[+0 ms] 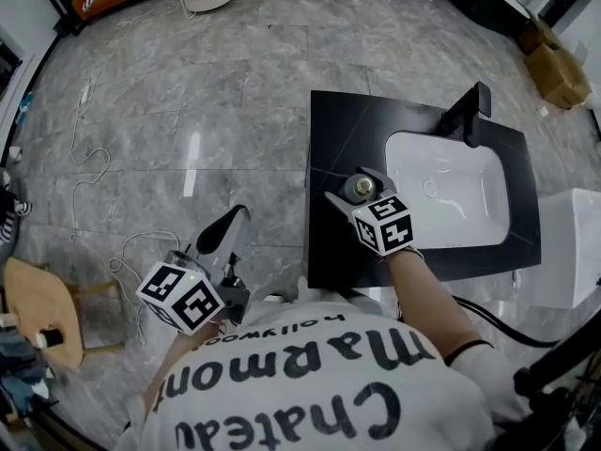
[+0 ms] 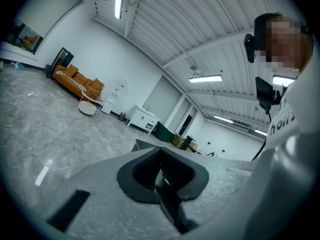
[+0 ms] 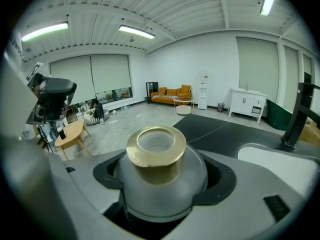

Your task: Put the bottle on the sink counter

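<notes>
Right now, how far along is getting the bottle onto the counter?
Done: the right gripper is shut on the bottle. In hand: it hangs over the counter beside the basin; contact unclear. To do: set it down, let go. Left gripper shut, empty.

Head view steeply down over sink counter [image 1: 347, 158]; gripper views low, facing room; right shares counter.

Left gripper [image 1: 232, 224]: held low at the person's left side, pointing forward; jaws pressed together, nothing between them.
Left marker cube [image 1: 181, 297]: tilted, at the end nearest the body.
Left arm: tucked close to the torso, mostly hidden.
Right gripper [image 1: 360, 188]: reached forward, jaws clamped on the rounded shoulder of a bottle [image 3: 157, 169], one on each side.
Right forearm [image 1: 434, 299]: bare, stretched forward from the torso, angled slightly leftward.
</notes>
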The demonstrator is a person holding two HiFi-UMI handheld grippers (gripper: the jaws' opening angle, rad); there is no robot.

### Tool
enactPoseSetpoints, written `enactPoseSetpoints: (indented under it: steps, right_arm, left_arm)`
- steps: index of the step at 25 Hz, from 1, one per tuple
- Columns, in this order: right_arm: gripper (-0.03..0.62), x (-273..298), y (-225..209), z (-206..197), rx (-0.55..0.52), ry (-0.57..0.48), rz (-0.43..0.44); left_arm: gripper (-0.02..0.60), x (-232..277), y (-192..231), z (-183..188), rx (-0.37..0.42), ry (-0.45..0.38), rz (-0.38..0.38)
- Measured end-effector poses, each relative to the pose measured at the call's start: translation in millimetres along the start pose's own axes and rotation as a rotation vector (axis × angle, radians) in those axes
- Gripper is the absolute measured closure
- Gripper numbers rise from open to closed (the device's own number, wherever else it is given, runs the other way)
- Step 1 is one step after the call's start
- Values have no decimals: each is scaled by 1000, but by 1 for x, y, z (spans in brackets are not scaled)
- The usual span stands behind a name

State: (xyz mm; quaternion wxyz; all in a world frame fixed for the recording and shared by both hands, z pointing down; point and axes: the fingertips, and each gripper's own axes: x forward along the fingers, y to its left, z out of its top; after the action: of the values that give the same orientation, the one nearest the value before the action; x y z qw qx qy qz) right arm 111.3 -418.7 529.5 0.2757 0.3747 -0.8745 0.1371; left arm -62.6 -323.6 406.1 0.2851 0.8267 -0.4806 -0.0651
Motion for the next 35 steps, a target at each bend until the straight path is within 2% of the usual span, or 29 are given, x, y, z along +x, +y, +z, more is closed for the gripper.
enactPoseSetpoints:
  steps: [13,20,24,27,31,35]
  right_arm:
    - [249,0,-1,0,23,-22,-20]
    - [249,0,0,0,75,-77,-16]
    - [249,1,2,-3,29,-71,-49]
    - [249,1,-3,-9,33,-26,-79]
    - [247,-6,-5,-20,80,7,-124]
    - [247,-27,-3,-26,141,-6,-155]
  left_arm:
    - [566,-17,4,15,35,-35,-14]
    - [566,-40,8,16,9,-62,3]
    - [566,-55,9,19,-4,-75,15]
    - [566,-64,9,21,-1,-85,20]
    - [566,-83,16,29,23,-100,47]
    - [566,-98,20,30,3,-112,38]
